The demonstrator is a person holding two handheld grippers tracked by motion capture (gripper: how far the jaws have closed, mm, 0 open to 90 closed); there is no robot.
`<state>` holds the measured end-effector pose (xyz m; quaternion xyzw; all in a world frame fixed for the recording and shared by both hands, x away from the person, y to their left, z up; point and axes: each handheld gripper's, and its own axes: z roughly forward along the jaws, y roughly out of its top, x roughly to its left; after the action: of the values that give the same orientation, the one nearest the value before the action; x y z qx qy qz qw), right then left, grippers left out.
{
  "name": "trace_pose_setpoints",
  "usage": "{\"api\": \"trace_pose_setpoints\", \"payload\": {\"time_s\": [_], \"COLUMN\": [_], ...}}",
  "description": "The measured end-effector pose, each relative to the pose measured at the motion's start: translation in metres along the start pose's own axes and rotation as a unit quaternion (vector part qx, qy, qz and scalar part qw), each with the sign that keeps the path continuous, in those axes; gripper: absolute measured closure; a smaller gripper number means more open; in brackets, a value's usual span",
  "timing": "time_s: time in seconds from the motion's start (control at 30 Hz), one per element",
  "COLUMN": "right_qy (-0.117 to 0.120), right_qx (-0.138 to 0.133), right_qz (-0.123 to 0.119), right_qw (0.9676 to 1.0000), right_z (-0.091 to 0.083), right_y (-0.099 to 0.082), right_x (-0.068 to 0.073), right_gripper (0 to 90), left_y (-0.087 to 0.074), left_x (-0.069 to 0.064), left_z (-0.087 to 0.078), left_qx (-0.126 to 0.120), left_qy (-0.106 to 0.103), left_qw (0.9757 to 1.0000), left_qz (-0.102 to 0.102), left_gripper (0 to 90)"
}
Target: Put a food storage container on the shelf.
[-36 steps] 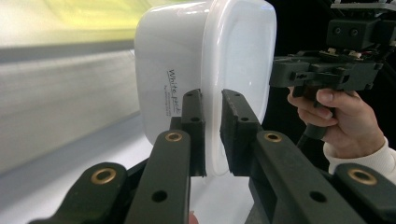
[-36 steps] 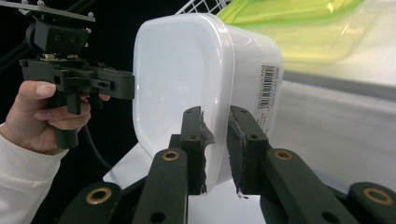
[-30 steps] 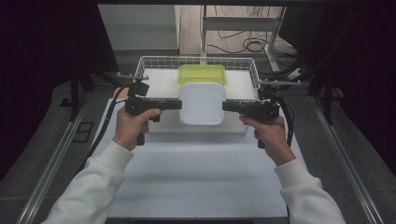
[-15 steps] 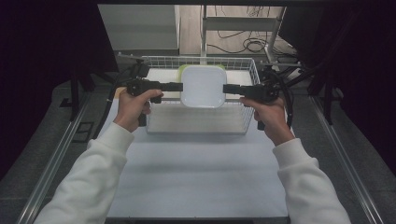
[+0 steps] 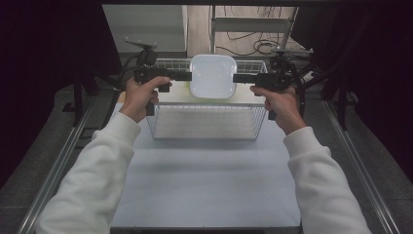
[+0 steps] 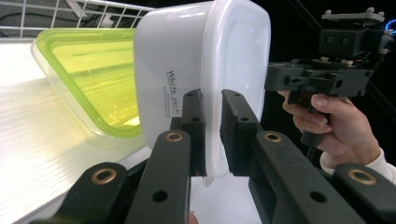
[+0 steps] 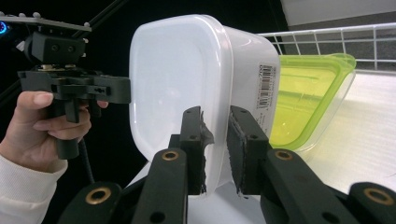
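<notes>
Clamping opposite rims of the white container (image 5: 213, 75), the left gripper (image 5: 187, 75) and right gripper (image 5: 237, 78) are nearly shut, holding it above the wire basket's (image 5: 209, 122) far end, over the green-rimmed container (image 6: 88, 79). Lifting looks done; lowering and release remain.

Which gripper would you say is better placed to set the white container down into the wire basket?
Neither: left gripper and right gripper clamp opposite rims of the white container above the wire basket, so both probably lower together.

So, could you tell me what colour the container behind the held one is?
Translucent yellow-green container, clearest in the left gripper view.
</notes>
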<state>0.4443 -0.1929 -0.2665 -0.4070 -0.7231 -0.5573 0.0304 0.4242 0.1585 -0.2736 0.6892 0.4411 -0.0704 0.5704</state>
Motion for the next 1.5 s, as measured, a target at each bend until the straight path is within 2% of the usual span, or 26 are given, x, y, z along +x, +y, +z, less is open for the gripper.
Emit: {"api": "trace_pose_setpoints", "payload": {"time_s": [0.17,0.4,0.57,0.7,0.83,0.87,1.03,1.13,1.27,1.5], "right_qy": [0.001,-0.002,-0.006,-0.017,-0.029,-0.029,-0.027,-0.028,-0.027,-0.026], "right_qx": [-0.002,-0.002,-0.004,-0.001,0.008,0.008,0.020,0.026,0.039,0.034], "right_qz": [0.002,0.006,0.007,0.009,0.015,0.015,0.035,0.042,0.070,0.114], "right_qw": [1.0000,1.0000,0.9999,0.9998,0.9994,0.9994,0.9988,0.9984,0.9964,0.9926], "right_z": [-0.001,-0.001,0.001,0.005,0.012,0.012,0.015,0.017,0.022,0.029], "right_y": [0.006,0.014,0.024,0.030,0.032,0.032,0.034,0.038,0.045,0.052], "right_x": [-0.001,-0.001,-0.002,-0.006,-0.014,-0.014,-0.020,-0.021,-0.027,-0.037], "right_gripper": [75.3,75.2,75.1,75.0,74.8,74.8,74.3,73.6,70.8,70.5], "left_y": [0.007,0.015,0.024,0.027,0.028,0.028,0.030,0.033,0.036,0.040], "left_x": [-0.004,-0.005,-0.002,0.004,0.013,0.013,0.022,0.026,0.033,0.043], "left_z": [-0.001,0.000,0.001,0.006,0.014,0.014,0.019,0.021,0.023,0.028], "left_qx": [0.000,-0.007,-0.011,-0.012,-0.007,-0.007,0.002,0.000,-0.003,-0.012], "left_qy": [-0.001,0.001,0.003,0.004,0.009,0.009,0.008,0.005,-0.005,-0.014], "left_qw": [1.0000,1.0000,0.9999,0.9999,0.9997,0.9997,0.9989,0.9979,0.9959,0.9918], "left_qz": [0.006,0.002,0.004,-0.004,-0.020,-0.020,-0.045,-0.064,-0.090,-0.126], "left_gripper": [81.8,81.9,81.9,81.9,81.8,81.8,81.2,80.8,80.1,77.0]}}
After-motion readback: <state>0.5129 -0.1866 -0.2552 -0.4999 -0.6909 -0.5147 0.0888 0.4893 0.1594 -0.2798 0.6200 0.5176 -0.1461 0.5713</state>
